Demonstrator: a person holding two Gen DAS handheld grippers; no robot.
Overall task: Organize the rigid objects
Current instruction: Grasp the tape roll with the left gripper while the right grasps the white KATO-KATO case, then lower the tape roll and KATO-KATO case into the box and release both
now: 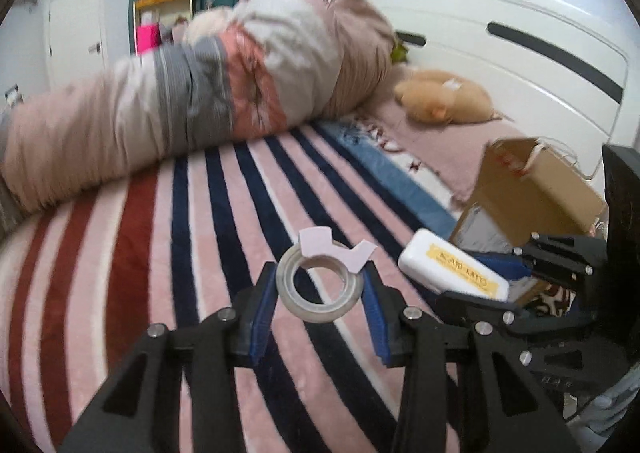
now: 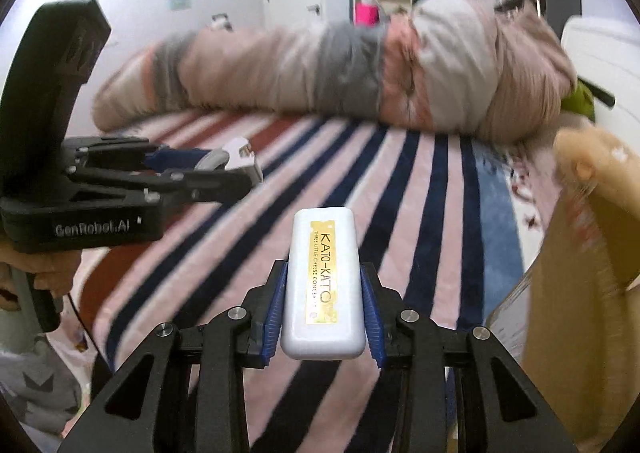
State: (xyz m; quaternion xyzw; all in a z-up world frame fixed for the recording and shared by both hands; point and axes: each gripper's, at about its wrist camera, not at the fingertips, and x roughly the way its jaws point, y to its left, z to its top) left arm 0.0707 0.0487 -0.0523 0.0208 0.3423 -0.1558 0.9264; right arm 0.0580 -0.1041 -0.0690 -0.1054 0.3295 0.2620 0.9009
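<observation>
Both grippers are carrying loads above the striped blanket [image 1: 224, 237]: the left gripper [image 1: 320, 289] is pinching a tape roll [image 1: 319, 288], while the right gripper [image 2: 323, 293], nearer the cardboard box [image 1: 532, 193] on its right, is clamping a white tin [image 2: 323, 285] lengthwise along its fingers.

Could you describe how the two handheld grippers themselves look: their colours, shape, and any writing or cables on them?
Both grippers, left gripper and right gripper, are matte black plastic with angular linkage arms, triangular cut-outs and silver round pivot bolts. Their fingers carry blue ribbed pads. In the right wrist view, the left one shows embossed "GenRobot.AI" lettering, a tall black handle-mount, and a thin black cable below the bare hand.
</observation>
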